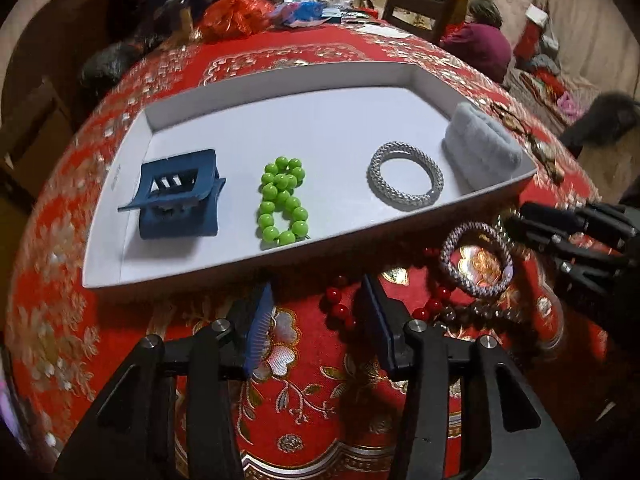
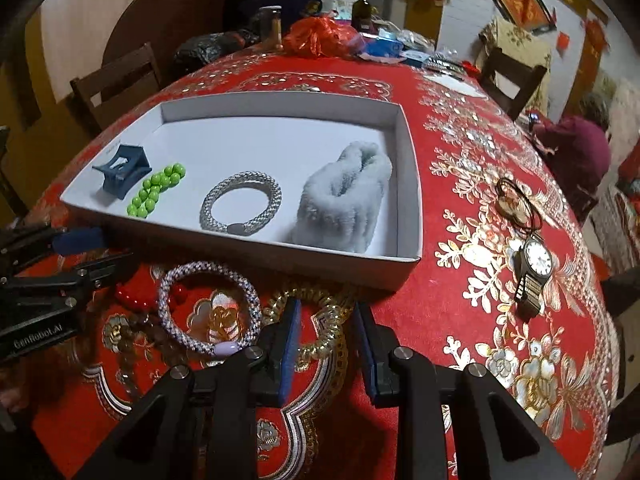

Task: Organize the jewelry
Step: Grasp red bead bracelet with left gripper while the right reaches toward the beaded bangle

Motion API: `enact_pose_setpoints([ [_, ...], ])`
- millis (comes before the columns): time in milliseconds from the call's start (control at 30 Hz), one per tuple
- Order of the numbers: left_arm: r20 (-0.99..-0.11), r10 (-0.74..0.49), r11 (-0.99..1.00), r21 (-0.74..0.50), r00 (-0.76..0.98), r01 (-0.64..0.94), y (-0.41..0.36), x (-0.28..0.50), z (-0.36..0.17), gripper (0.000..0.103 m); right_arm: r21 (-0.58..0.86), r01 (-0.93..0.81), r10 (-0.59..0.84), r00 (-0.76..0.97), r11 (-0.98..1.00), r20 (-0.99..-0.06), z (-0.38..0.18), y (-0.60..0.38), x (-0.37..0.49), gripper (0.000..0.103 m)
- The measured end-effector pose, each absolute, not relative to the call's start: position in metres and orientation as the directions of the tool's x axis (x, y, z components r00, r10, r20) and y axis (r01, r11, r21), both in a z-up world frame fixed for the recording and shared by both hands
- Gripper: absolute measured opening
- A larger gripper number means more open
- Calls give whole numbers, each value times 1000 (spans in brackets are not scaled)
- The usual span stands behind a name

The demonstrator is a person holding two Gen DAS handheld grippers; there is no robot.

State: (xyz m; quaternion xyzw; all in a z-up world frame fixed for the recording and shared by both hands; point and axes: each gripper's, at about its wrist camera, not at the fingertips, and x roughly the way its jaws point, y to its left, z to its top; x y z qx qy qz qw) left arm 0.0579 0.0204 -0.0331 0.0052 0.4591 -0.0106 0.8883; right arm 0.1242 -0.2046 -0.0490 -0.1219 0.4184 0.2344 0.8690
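Left wrist view: white tray (image 1: 400,76) holds, left to right, a blue clip (image 1: 178,196), green beads (image 1: 282,204), silver bracelet (image 1: 405,181) and grey scrunchie (image 1: 480,152). Left gripper (image 1: 316,320) hangs partly open and empty near red beads (image 1: 340,304). Right gripper (image 2: 326,340) stands slightly open astride a gold coil tie (image 2: 320,320), pads apart from it; purple bracelet (image 2: 208,308) just left, watch (image 2: 536,264) far right.

Gold coil bracelet (image 2: 320,320) between gripper (image 2: 328,340) pads

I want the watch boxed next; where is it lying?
In the right wrist view the watch lies on the red tablecloth, right of the white box, just below a dark cord loop.
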Motion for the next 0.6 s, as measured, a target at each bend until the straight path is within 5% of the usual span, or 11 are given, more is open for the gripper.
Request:
enact_pose_setpoints([
  [67,-817,-21,1000,-6,577,27,22,58,-34,44,-16,-527,314,530,850,-788,-48,-204,120,18],
  [167,-817,-60,997,-25,574,69,20,55,-33,11,-60,-551,291,527,832,-799,-47,-199,109,9],
  [200,-820,-70,996,-29,569,81,18,53,-33,8,-64,-553,288,524,830,-801,-47,-198,106,9],
  [600,-695,-312,950,-244,648,196,26,24,29,8,68,-501,380,553,863,-741,-10,-232,89,8],
])
